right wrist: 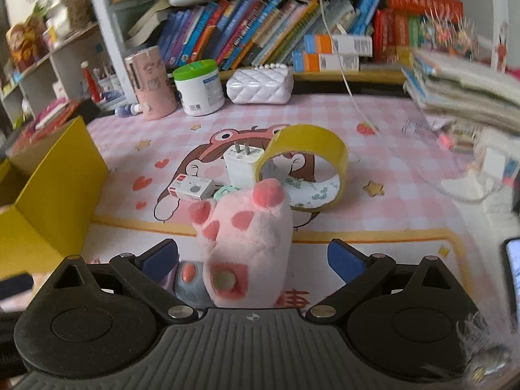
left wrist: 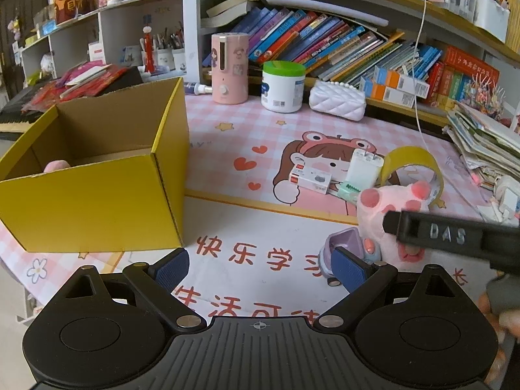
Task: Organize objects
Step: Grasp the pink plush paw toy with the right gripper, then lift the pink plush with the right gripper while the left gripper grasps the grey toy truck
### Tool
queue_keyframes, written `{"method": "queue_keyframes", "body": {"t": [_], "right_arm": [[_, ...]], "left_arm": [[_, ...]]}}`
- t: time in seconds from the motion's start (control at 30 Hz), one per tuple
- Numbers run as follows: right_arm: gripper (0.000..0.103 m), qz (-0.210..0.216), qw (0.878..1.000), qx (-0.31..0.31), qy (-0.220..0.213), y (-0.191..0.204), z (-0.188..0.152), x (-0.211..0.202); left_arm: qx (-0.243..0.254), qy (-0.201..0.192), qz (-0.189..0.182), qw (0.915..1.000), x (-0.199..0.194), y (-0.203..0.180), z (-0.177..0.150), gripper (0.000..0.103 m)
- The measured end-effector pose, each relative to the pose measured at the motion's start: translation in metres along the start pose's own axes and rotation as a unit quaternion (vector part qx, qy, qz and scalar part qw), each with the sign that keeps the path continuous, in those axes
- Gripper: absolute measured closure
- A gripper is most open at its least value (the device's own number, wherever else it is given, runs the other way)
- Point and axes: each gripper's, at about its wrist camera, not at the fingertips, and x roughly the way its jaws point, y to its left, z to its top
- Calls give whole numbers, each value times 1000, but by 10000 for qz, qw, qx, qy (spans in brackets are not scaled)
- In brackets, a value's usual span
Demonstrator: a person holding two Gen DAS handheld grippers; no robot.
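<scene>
Pink plush fills the space between the fingers of the right tongs (right wrist: 253,256): a soft paw-shaped toy (right wrist: 247,227) sits on the mat with its toe pads pointing away, and the blue fingers stand spread on either side of it, apart from the fur, so nothing is pinched yet. That straddling position suggests a grasp is being lined up, with the toy the next thing to go.

Just left of the toy, against its base, lies a small lilac gadget (left wrist: 344,247), partly hidden. Ahead of the right tongs cluster a white plug (right wrist: 242,165), a small white carton (right wrist: 191,188) and a roll of yellow tape (right wrist: 305,165) standing on edge, seemingly waiting their turn.

The left tongs (left wrist: 260,268) hang spread over bare mat, holding nothing. Forward and to their left stands the open yellow box (left wrist: 97,175), something pink already showing inside; it is likely the collecting place, kept near for short carries.
</scene>
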Motion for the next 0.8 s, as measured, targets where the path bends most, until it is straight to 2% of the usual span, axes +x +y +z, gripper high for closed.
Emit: {"method": "queue_keyframes", "body": {"t": [0.37,0.4,0.47,0.57,0.67,0.8], "right_arm": [[6,154,9957,647,646,-18,3,43],[8,178,9951,688,688,-19,3,45],[31,297,9938,756,754,-20,1,49],[47,464,9930,774,768,-21,2,49],[51,561,9928,807,688,-24,3,42],[51,436,9964,689,229,-28,7,18]], "left_arm": [[133,109,-48,9998,8,-3,0,7],[150,122,-56,9998,9,-3,0,7],[183,149,-77,9997,10,-5,1,7],[214,166,-129,9995,12,-8,1,7],[238,171,-212,9993,15,-12,2,7],[278,205,-349,9988,22,-20,4,7]]}}
